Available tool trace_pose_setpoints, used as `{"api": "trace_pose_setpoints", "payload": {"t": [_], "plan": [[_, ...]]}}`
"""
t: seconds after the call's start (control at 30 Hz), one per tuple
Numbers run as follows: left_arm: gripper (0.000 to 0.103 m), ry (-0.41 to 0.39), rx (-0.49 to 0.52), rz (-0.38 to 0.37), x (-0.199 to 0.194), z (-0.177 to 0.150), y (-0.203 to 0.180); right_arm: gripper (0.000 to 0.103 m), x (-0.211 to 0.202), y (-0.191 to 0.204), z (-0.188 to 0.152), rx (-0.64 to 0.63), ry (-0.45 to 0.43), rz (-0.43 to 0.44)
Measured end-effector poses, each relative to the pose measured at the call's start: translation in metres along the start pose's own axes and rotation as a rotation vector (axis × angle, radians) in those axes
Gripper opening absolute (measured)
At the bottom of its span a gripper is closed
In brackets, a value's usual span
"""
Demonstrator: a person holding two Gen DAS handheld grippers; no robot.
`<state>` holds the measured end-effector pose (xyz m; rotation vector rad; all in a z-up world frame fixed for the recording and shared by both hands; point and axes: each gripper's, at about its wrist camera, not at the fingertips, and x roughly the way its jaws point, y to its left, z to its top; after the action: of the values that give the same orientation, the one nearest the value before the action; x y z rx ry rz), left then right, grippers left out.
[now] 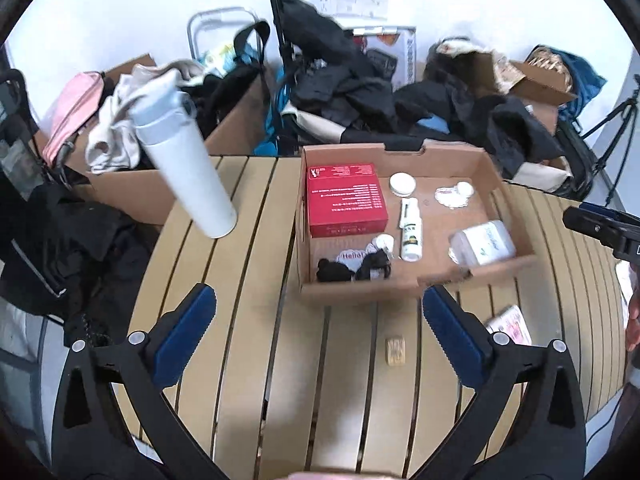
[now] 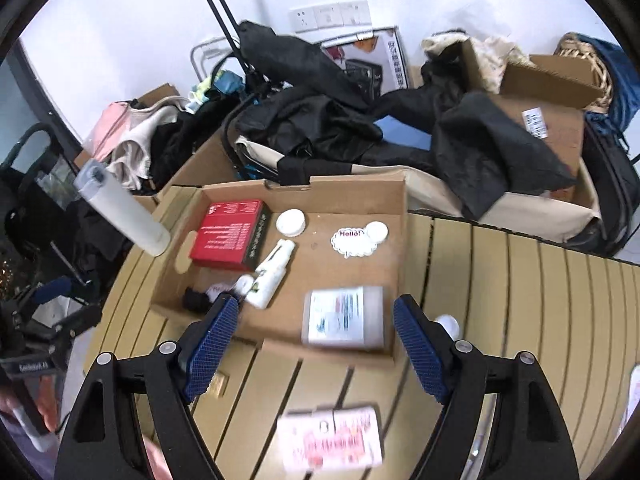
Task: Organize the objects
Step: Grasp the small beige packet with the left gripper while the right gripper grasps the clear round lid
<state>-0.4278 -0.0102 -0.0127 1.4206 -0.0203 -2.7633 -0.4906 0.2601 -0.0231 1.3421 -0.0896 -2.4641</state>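
A shallow cardboard tray sits on the slatted table. It holds a red box, a white spray bottle, white lids, a "Hello" sticker, black items and a clear plastic box. My left gripper is open and empty in front of the tray. My right gripper is open and empty above the tray's near edge. A pink packet and a small tan block lie on the table.
A white flask stands at the table's left edge. Cardboard boxes with clothes, black garments, a trolley handle and a tripod crowd behind the table. The other gripper shows at the right edge in the left wrist view.
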Motion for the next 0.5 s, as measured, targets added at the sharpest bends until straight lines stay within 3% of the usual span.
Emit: {"api": "trace_pose_setpoints", "payload": {"t": [0.13,0.33,0.4,0.5], "plan": [[0.103,-0.062,-0.022,0.065,-0.044,-0.055,0.000,0.083,-0.046,0.007,-0.054,-0.055,-0.021,0.023],[0.103,-0.180,-0.059,0.005,-0.119,-0.177,-0.016,0.083,-0.109,0.020,-0.188,-0.137,-0.047,0.054],[0.103,-0.164,-0.064,-0.002,-0.123,-0.205,-0.025,0.083,-0.116,0.018,-0.227,-0.121,-0.042,0.070],[0.103,-0.091,-0.013,-0.014,-0.110,-0.216,-0.041,0.083,-0.112,0.006,-0.266,-0.042,-0.003,0.085]]}}
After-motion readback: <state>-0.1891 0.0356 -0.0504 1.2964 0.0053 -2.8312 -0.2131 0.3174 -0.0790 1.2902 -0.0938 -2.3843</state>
